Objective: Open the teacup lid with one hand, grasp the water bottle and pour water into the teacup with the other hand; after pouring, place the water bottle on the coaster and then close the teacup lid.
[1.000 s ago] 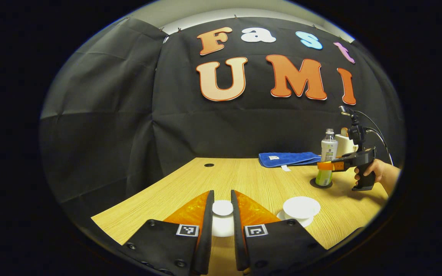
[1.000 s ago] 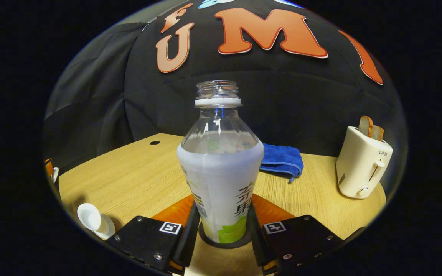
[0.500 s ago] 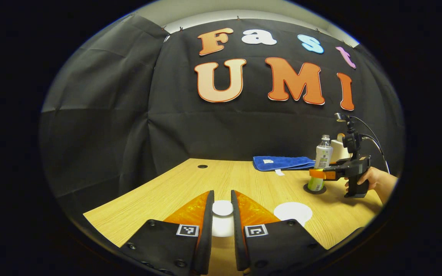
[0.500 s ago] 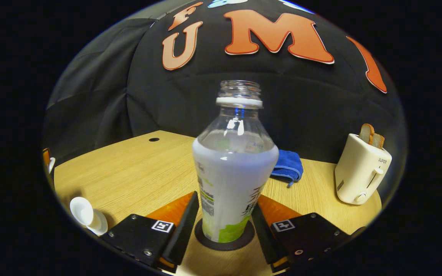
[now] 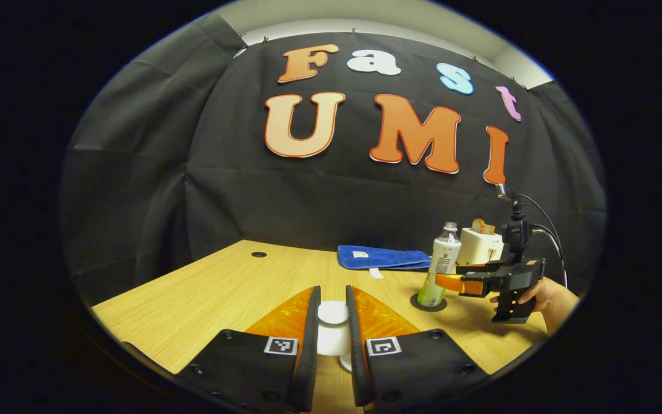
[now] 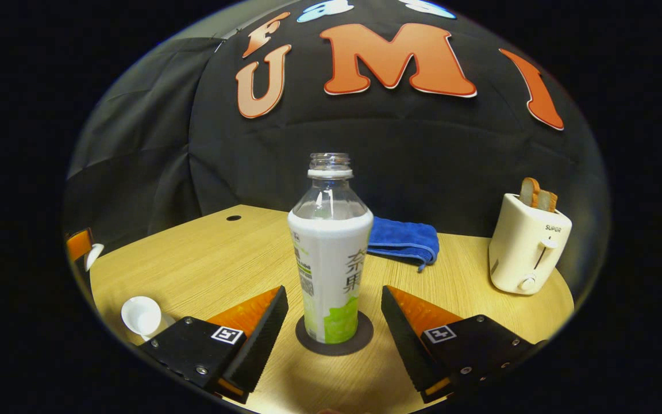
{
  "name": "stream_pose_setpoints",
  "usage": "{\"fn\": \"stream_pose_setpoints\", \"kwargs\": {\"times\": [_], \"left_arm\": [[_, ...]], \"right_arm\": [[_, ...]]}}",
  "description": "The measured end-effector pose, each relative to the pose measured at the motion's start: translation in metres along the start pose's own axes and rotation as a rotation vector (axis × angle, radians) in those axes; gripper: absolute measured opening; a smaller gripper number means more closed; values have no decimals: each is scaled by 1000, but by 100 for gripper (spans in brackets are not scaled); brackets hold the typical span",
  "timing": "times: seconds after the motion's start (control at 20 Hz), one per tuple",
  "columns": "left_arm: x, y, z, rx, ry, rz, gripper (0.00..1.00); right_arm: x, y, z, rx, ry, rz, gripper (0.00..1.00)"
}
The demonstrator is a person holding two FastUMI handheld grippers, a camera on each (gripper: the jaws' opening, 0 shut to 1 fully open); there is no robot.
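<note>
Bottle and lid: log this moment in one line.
bottle: upright on coaster | right gripper: open | left gripper: shut on lid

wooden table (image 6: pixel 210 270), black cloth wall (image 6: pixel 135 144)

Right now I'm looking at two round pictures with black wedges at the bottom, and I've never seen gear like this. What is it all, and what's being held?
There's no robot here. A person holds a two-fingered tool in each hand, and a camera rides on each one, looking along its fingers. The left gripper view shows the left tool shut on the white teacup lid. The right gripper view shows the right tool open, with a finger on either side of the water bottle. The bottle stands uncapped on a dark coaster. Also on the wooden table are the open teacup, a blue towel and a toaster holding bread.
</note>
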State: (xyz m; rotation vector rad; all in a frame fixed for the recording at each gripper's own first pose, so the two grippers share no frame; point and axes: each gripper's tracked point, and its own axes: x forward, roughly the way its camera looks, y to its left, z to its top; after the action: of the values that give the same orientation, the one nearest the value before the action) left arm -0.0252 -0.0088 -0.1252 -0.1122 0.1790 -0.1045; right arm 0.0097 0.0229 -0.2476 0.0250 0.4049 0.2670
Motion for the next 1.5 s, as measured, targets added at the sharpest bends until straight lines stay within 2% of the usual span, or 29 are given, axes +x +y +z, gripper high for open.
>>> {"fn": "stream_pose_setpoints", "kwargs": {"times": [0.25, 0.55, 0.65, 0.85, 1.2, 1.45, 1.5], "left_arm": [[14, -35, -21, -26, 42, -72, 29], [24, -54, -49, 6, 111, -110, 29], [25, -56, -57, 26, 133, -105, 29], [31, -60, -75, 40, 175, -103, 28], [33, -57, -88, 72, 197, -88, 29], [34, -57, -89, 139, 193, -82, 30], [33, -58, -88, 143, 192, -85, 33]], "right_arm": [[-32, -6, 1, 21, -38, -8, 98], [-66, -15, 11, 32, -105, -41, 98], [-77, -15, 13, 31, -127, -48, 98], [-93, -8, 7, 54, -125, -6, 98], [-109, -17, 0, 77, -133, -31, 98], [-114, -16, 0, 81, -136, -40, 98], [-116, -15, 1, 80, -141, -39, 98]]}}
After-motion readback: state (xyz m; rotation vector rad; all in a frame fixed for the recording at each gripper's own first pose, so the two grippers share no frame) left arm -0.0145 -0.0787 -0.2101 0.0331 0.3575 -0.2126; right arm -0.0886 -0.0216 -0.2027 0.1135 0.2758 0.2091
